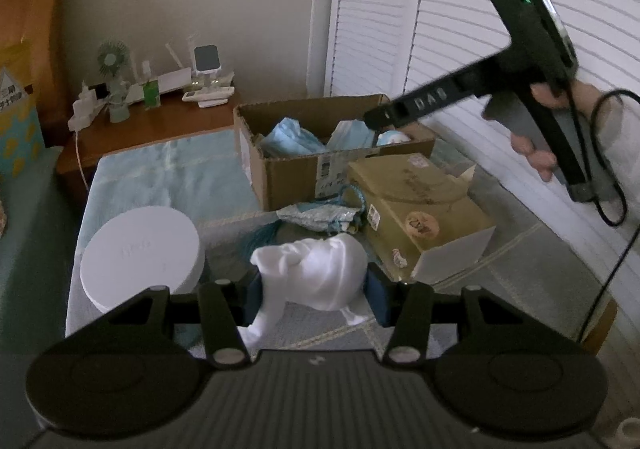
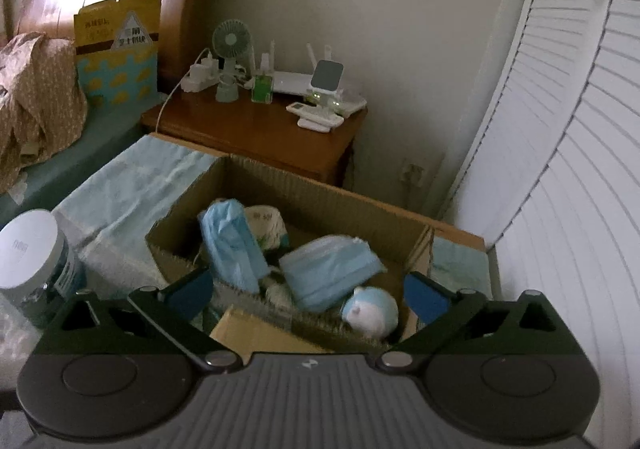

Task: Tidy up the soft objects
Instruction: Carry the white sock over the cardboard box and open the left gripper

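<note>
Left gripper (image 1: pixel 314 299) jaws clamp white cloth (image 1: pixel 316 273), long axis jaw-to-jaw; right gripper (image 2: pixel 308 295) jaws spread empty over cardboard box (image 2: pixel 320 193) near rim.

The white cloth (image 1: pixel 316 273) hides the inner faces of the left gripper's (image 1: pixel 314 297) blue pads. In the left view the right gripper's (image 1: pixel 374 119) tips dip behind the cardboard box (image 1: pixel 296 177) rim, so their spread cannot be told there. The white tin (image 2: pixel 30 253) is cut off by the right view's left edge. The print on the box label (image 1: pixel 326 171) is too small to read, and the small plush toy (image 2: pixel 370 313) is half hidden by the box wall
</note>
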A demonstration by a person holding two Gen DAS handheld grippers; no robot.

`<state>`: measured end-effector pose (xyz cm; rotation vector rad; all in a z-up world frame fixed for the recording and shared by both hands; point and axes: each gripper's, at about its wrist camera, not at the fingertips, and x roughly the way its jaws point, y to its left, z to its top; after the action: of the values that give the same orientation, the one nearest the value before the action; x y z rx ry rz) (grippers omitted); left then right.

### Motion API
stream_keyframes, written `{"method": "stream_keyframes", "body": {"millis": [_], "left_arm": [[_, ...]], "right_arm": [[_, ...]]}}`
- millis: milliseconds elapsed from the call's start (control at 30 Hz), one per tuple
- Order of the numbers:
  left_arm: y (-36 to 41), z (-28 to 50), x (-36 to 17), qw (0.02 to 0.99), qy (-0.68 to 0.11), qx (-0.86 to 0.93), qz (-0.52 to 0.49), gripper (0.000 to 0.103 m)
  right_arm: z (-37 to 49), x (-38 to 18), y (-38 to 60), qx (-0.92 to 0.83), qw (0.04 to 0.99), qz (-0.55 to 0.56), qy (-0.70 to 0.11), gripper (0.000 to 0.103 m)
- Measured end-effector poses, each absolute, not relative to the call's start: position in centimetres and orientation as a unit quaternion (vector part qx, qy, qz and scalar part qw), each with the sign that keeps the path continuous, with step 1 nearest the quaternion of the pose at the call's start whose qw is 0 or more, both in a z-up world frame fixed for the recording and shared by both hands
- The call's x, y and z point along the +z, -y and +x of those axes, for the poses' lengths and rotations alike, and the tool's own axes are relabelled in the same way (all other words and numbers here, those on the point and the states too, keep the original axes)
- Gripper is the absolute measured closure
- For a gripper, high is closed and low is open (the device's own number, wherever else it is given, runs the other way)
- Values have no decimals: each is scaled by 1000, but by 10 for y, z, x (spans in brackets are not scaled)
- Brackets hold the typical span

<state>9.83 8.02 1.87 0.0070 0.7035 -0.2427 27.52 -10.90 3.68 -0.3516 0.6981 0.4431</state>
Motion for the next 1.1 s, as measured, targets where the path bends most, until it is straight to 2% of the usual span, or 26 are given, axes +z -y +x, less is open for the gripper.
{"method": "stream_keyframes", "body": {"millis": [333, 567, 867, 1100], "left_arm": [[-74, 113, 45, 933, -337, -126, 22, 52], [-60, 144, 69, 937, -322, -131, 43, 52], [-28, 239, 83, 930, -337, -144, 32, 51], [-7, 318, 64, 915, -383, -129, 11, 51]], "right_arm": [[230, 47, 124, 192, 905, -170, -339, 0], [195, 41, 148, 177, 915, -125, -341, 0], [160, 28, 175, 163, 924, -88, -335, 0], [159, 30, 191, 155, 929, -69, -330, 0]]}}
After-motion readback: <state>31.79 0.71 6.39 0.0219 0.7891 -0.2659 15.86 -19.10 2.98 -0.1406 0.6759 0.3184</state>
